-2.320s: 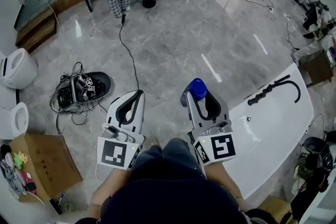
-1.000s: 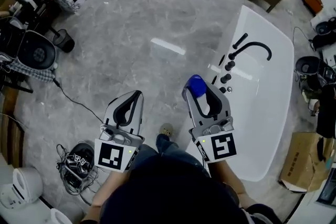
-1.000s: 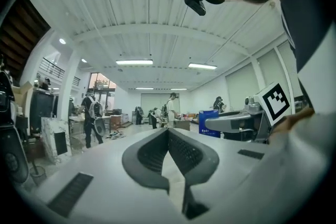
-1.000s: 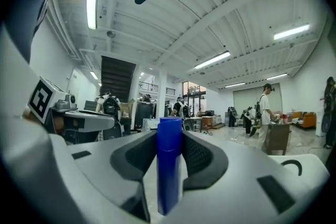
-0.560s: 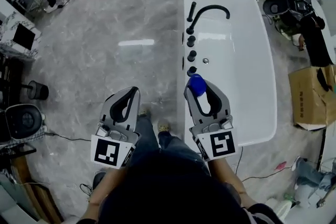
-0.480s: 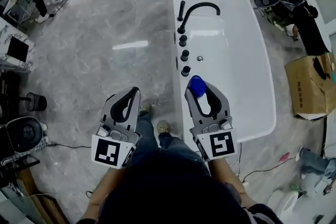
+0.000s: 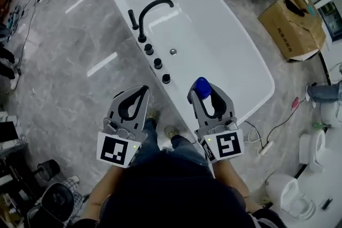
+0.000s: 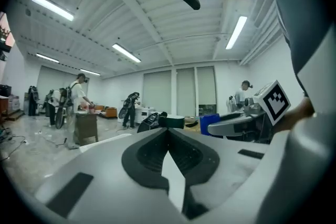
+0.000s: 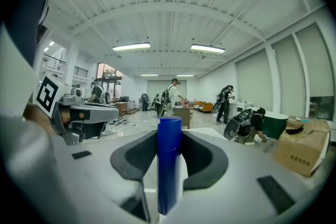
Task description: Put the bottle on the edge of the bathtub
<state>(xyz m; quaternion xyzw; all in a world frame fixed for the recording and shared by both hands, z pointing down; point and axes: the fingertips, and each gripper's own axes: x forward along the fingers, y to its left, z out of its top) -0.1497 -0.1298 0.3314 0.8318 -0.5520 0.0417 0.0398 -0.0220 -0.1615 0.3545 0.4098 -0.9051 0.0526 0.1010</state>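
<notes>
The bottle's blue cap (image 7: 201,86) sticks up between the fingers of my right gripper (image 7: 205,91), which is shut on it. In the right gripper view the blue bottle (image 9: 169,165) stands upright between the dark pads, at my right gripper (image 9: 169,136). This gripper hovers over the near end of the white bathtub (image 7: 214,48), close to its left rim. A black faucet (image 7: 154,8) and black knobs (image 7: 157,63) sit along that rim. My left gripper (image 7: 143,92) is shut and holds nothing, above the floor left of the tub; its jaws meet at my left gripper (image 8: 168,131).
A cardboard box (image 7: 293,23) lies beyond the tub at the right. Toilets (image 7: 311,148) and a cable (image 7: 278,120) are on the floor at the lower right. The person's shoes (image 7: 171,132) stand by the tub's near rim. People (image 9: 173,96) work in the background.
The head view has swung, so the bathtub now lies slanted ahead, with the right gripper over its near end. Both grippers keep their pose, and the bottle stays held.
</notes>
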